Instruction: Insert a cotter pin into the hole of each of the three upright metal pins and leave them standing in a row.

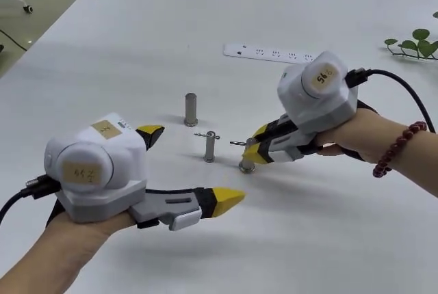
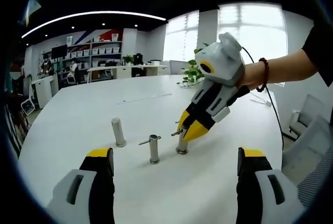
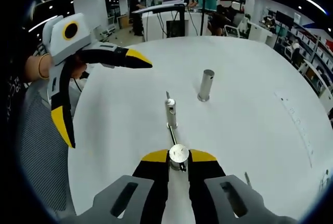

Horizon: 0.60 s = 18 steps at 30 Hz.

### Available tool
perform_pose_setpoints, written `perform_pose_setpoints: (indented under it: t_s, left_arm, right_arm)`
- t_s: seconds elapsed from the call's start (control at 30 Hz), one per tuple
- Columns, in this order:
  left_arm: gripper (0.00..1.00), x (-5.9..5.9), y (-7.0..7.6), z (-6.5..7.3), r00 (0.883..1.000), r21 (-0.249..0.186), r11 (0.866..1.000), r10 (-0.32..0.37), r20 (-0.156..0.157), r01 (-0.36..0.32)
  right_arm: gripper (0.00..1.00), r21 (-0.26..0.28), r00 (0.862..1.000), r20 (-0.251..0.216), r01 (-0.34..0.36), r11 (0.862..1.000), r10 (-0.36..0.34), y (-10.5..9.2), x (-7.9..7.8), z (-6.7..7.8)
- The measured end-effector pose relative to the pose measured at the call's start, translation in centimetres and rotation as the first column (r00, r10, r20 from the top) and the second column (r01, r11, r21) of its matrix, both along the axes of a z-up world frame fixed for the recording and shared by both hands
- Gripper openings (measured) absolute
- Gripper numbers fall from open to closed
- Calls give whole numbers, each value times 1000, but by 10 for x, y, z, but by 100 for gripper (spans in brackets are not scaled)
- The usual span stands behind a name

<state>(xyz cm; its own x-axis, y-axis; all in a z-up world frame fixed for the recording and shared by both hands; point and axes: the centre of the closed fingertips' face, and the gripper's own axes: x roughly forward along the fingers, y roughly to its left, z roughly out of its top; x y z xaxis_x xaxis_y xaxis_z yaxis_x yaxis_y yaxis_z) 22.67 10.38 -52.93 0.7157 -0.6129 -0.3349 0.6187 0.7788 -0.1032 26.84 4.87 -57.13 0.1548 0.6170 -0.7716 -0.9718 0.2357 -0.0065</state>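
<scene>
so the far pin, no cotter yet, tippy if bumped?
Probably tips easily: the far pin is tall and slim on a small flared foot. Round, so likely rolls once down on the smooth table. Metal: likely stiff.

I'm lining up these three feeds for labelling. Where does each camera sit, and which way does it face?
Head view: on the headset, looking down at the table; left hand holds left tool, right hand holds right tool.
Left gripper view: on the left tool, facing the middle pin between its open jaws.
Right gripper view: on the right tool, looking over the near pin, its jaws shut on the held cotter pin.
Shared: all show the middle pin and far pin.
</scene>
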Motion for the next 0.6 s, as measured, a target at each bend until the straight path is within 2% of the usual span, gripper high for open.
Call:
perform_pose_setpoints:
  t_s: [0.17, 0.33, 0.6]
  left_arm:
    - [99, -1, -3, -1, 1000, -10, 1000, -7, -13, 7]
    - [98, -1, -2, -3, 1000, 2, 1000, -6, -20, 6]
    - [97, 0, -1, -2, 1000, -4, 1000, -4, -20, 4]
  right_arm:
    - [8, -10, 1000, 1, -6, 1000, 6, 0, 6, -1]
    - [8, -13, 1000, 8, -19, 1000, 19, 3, 9, 2]
    - [8, -28, 1000, 3, -25, 999, 26, 2, 9, 1]
